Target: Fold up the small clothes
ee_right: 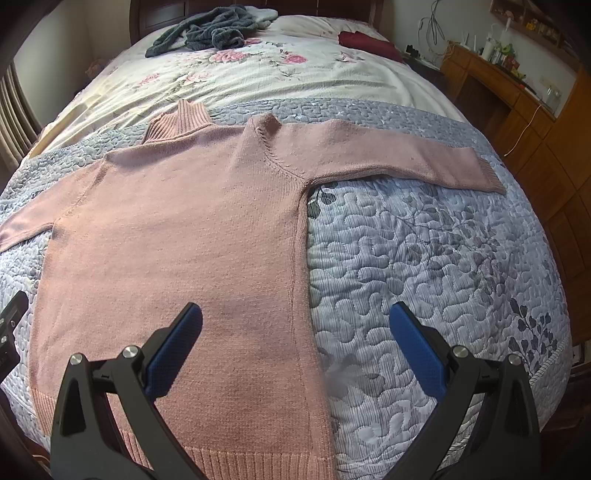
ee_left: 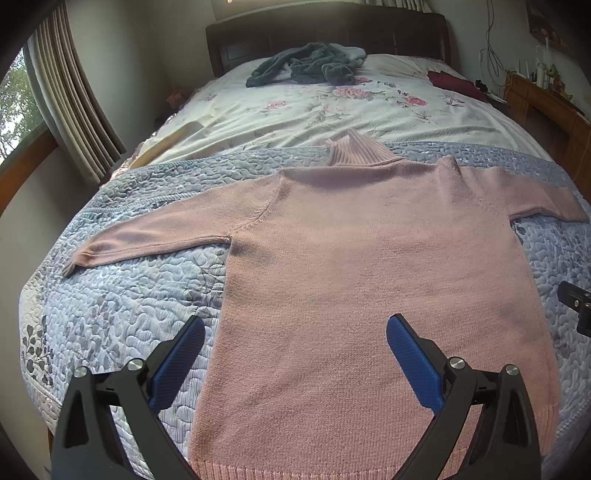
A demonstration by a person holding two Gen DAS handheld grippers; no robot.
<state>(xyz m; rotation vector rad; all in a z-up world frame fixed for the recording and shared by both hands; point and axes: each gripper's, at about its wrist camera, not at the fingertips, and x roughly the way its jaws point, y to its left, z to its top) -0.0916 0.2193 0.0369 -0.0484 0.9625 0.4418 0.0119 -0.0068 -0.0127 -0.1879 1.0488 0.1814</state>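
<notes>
A pink sweater (ee_left: 369,266) lies flat and spread out on a grey-blue quilt (ee_left: 122,295) covering the near part of a bed, ribbed collar (ee_left: 354,149) pointing toward the dark headboard (ee_left: 332,33) and ribbed hem nearest the cameras. Left wrist view: the left gripper (ee_left: 295,328), blue-padded fingers spread wide and holding nothing, hovers over the sweater's lower left edge; the left sleeve (ee_left: 147,240) is shown entire, cuff included, while the right sleeve runs out of frame. A black fragment of the other tool (ee_left: 576,306) shows at the right edge. Right wrist view: the right gripper (ee_right: 295,314), likewise spread and empty, hovers over the sweater's lower right edge; here the right sleeve (ee_right: 388,158) is complete to its cuff and the left sleeve is cut off. Whether either tool touches the knit cannot be told. Beyond the quilt lies a floral bedspread (ee_left: 314,107), carrying a crumpled dark grey garment (ee_left: 306,66) near the headboard and a folded maroon item (ee_right: 369,42) toward the right side. The left view alone shows striped curtains (ee_left: 74,99) and a window; the right view shows more of a wooden desk (ee_right: 517,96) with small objects too blurred to identify.
</notes>
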